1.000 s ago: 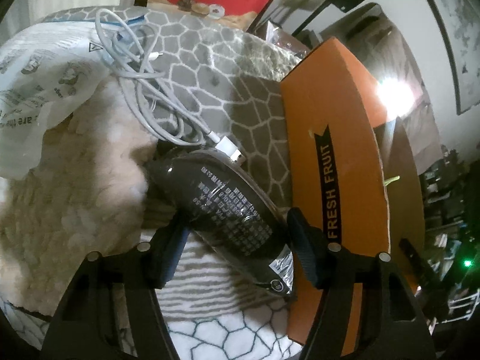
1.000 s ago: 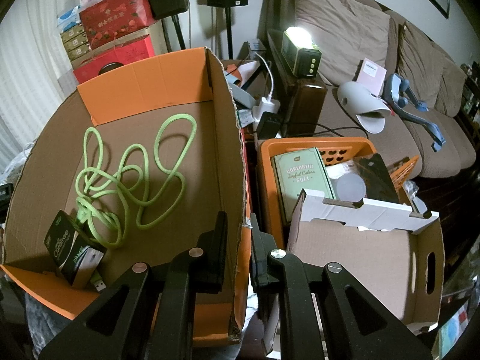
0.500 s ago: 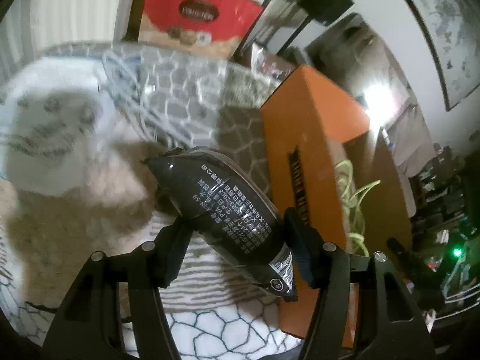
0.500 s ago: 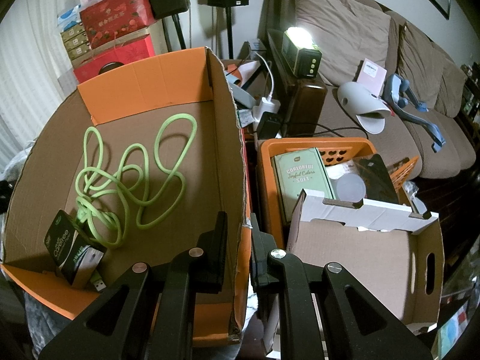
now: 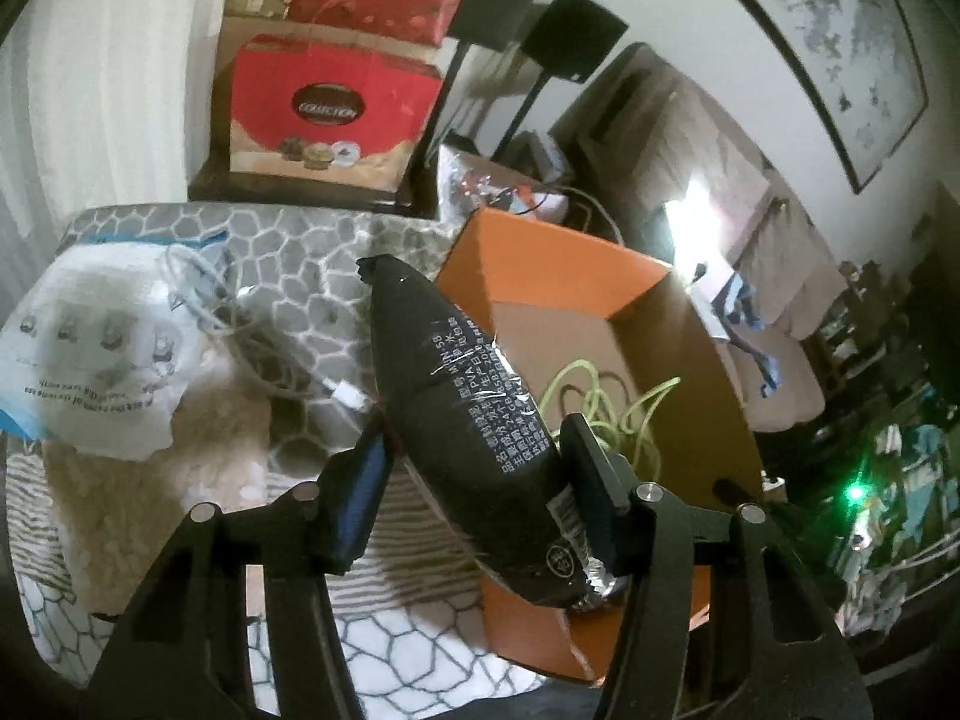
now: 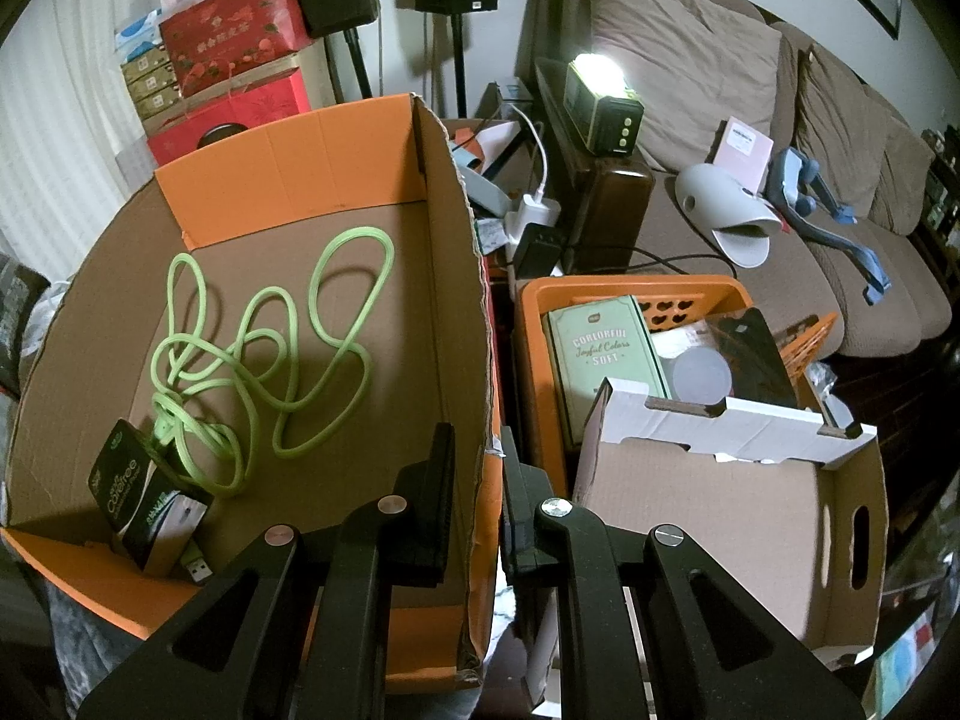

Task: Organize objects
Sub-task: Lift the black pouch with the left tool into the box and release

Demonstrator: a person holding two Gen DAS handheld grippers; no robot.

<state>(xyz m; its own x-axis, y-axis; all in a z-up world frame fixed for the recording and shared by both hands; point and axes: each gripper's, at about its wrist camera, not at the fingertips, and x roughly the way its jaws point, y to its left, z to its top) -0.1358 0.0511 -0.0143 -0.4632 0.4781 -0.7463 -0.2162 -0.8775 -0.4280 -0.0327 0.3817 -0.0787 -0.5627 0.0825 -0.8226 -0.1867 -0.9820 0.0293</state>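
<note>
Left grips pouch, right clamps box wall.
Left wrist: left gripper (image 5: 474, 480) holds the black pouch (image 5: 474, 426), jaws closing on it, pouch tilted over the near-left edge of the orange box (image 5: 540, 252); white cable (image 5: 252, 324) on the patterned blanket (image 5: 288, 240) to the left.
Right wrist: right gripper (image 6: 477, 498) pinched narrow on the orange box (image 6: 300, 156) right wall; green cable (image 6: 264, 360) lies inside.

Our right gripper (image 6: 477, 480) is clamped on the side wall of the orange cardboard box (image 6: 456, 276), one finger inside, one outside. In the box we see a green cable (image 6: 264, 354) lying in loose loops and a small dark package (image 6: 141, 504) in the near corner. Beside the box stands an orange crate (image 6: 636, 291) holding a green book (image 6: 606, 354), and in front of it what looks like an empty white carton (image 6: 738, 492).
</note>
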